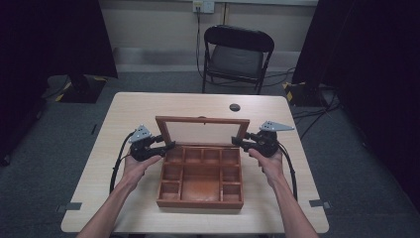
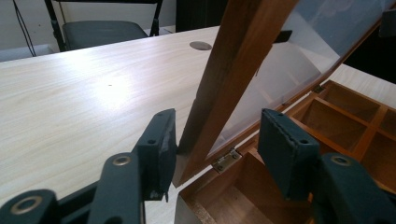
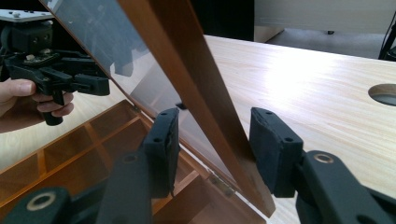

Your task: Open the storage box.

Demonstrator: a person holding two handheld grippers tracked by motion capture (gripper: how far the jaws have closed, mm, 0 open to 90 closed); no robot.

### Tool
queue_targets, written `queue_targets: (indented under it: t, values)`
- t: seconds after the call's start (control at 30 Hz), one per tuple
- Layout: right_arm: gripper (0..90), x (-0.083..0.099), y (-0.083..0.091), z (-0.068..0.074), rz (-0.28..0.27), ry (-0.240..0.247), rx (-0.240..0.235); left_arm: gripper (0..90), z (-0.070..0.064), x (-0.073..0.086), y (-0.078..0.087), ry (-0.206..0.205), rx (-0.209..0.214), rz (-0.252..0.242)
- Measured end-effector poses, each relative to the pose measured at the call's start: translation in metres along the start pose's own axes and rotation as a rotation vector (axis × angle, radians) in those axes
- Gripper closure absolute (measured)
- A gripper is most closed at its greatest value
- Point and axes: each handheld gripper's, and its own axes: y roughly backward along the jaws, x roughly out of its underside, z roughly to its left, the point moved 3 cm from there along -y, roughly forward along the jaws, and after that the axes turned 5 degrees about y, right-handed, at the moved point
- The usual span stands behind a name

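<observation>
We straddle the glazed wooden lid point(image 1: 202, 130) with both grippers, left point(image 2: 217, 140) and right point(image 3: 214, 140), jaws wide, gripping nothing; the high view adds the compartmented box point(image 1: 200, 200).

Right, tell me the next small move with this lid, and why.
Probably shut both grippers on the lid's side rails. The left gripper and right gripper each straddle a side rail of the glass-paned lid with open jaws, and the lid stands raised over the wooden box, so a grip should come before swinging it.
</observation>
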Motion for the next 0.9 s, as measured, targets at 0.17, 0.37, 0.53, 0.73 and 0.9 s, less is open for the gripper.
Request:
queue_targets:
  t: [0.17, 0.37, 0.53, 0.73, 0.9]
  values:
    - [56.4, 0.001, -0.003, -0.004, -0.002, 0.001, 0.012, 49.9, 0.003, 0.000, -0.003, 0.004, 0.003, 0.024]
    - [56.6, -0.005, -0.009, -0.006, 0.016, 0.010, 0.043, 51.5, 0.004, -0.011, -0.005, -0.014, 0.002, 0.026]
    - [58.0, -0.004, -0.013, -0.010, 0.003, -0.003, 0.056, 50.8, 0.006, -0.013, -0.009, -0.005, 0.003, 0.025]
    - [58.1, -0.004, -0.017, -0.013, -0.008, -0.017, 0.076, 50.7, 0.007, -0.014, -0.013, 0.002, 0.000, 0.037]
    - [57.5, -0.003, -0.020, -0.015, -0.014, -0.031, 0.082, 50.7, 0.008, -0.013, -0.014, 0.014, -0.004, 0.029]
